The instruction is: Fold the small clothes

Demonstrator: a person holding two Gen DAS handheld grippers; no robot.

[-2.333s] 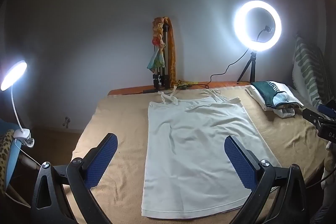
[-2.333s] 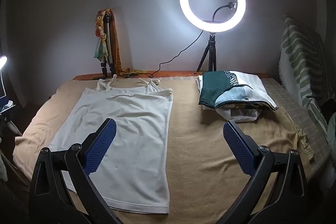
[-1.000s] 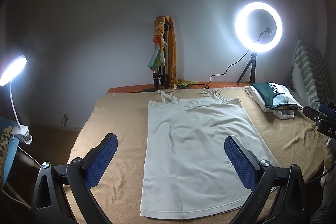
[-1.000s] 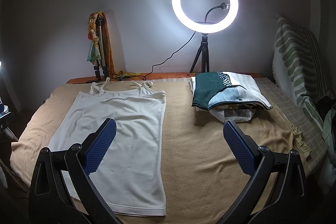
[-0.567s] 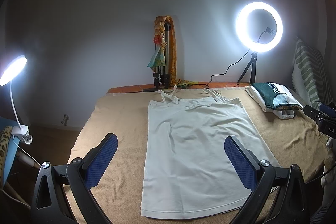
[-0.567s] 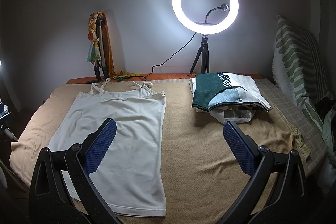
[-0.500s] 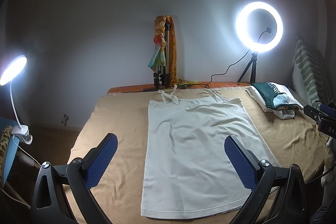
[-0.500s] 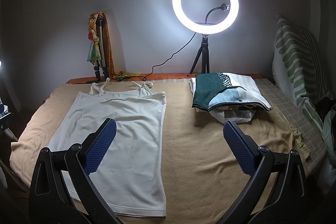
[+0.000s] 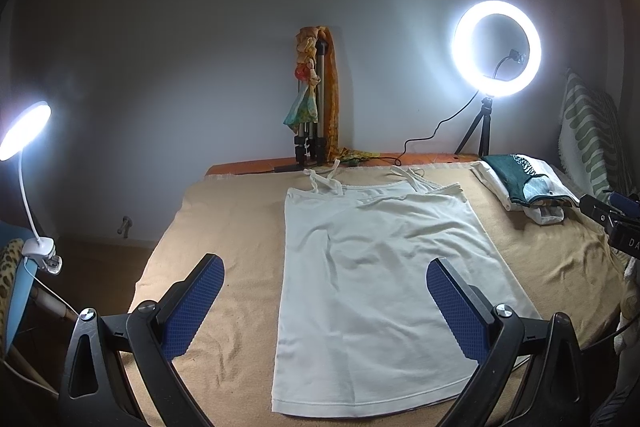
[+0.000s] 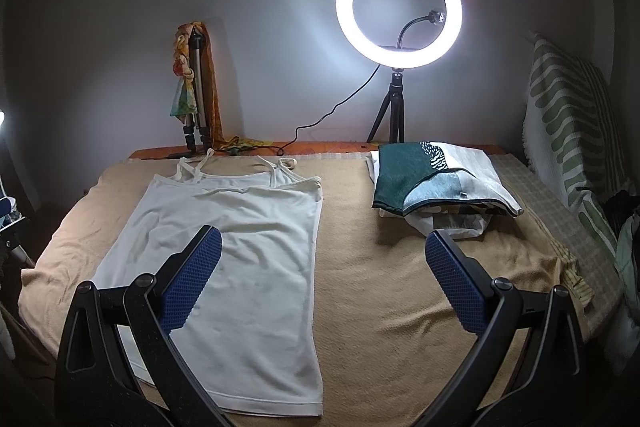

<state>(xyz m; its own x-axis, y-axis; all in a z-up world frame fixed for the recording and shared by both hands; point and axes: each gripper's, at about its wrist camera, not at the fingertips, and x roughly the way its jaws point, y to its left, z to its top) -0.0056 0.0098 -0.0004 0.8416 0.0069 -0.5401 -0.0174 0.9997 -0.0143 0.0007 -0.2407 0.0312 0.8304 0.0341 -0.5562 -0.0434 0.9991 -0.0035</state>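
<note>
Slight leftward view shift of right gripper [image 10: 320,267] since start.

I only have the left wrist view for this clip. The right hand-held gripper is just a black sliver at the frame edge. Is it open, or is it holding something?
Observer: The right hand-held gripper is open and empty. It hangs over the beige blanket, beside the white camisole.
Operator: What is under the folded pile?
Observer: The teal-and-white folded garment lies on a white plastic bag.
Operator: Anything to the right of that pile?
Observer: A checked cloth covers that side of the bed.
</note>
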